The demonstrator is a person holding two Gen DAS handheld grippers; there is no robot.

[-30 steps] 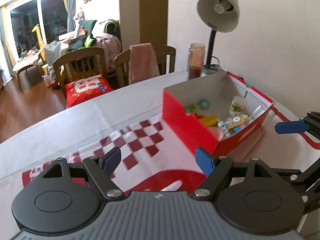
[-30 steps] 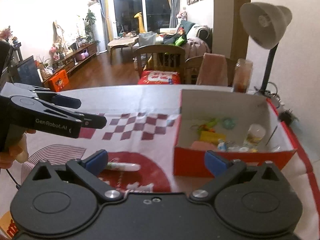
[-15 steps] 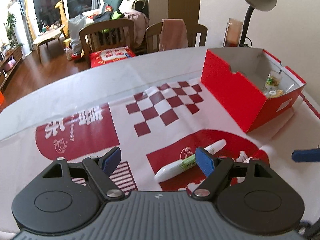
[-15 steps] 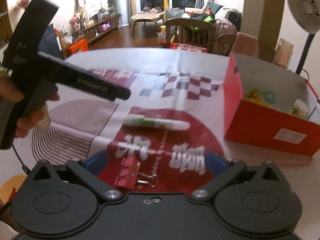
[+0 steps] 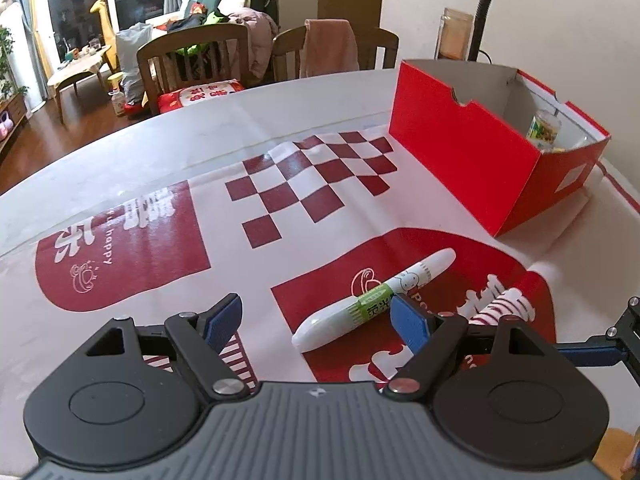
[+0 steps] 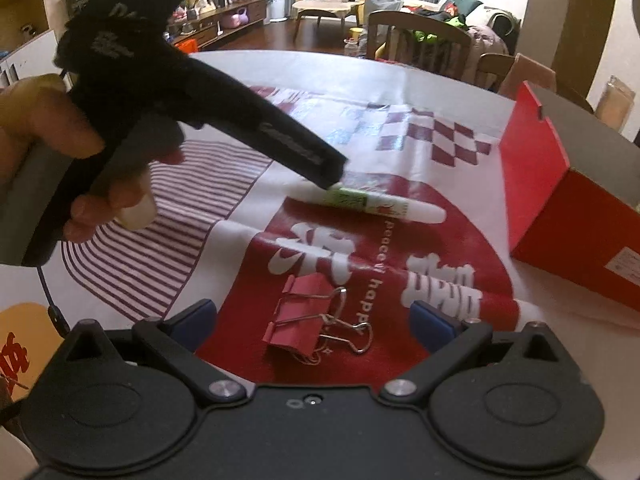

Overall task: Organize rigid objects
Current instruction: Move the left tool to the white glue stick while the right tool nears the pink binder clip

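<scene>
Red box (image 5: 460, 148) at table's far right already holds some small bits (can't ID), but white pen (image 5: 372, 300) & red binder clip (image 6: 304, 320) lie loose on cloth; L gripper (image 5: 316, 320) spread over pen, R gripper (image 6: 316, 320) spread over clip, both holding nothing.

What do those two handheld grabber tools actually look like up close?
Both are matte black plastic. The left gripper and the right gripper each have two round pivot housings, silver screws and blue pads on the jaws. From the right wrist view, the left tool has white lettering on its arm, a grey handle and a thin dark cable hanging below the hand.
</scene>
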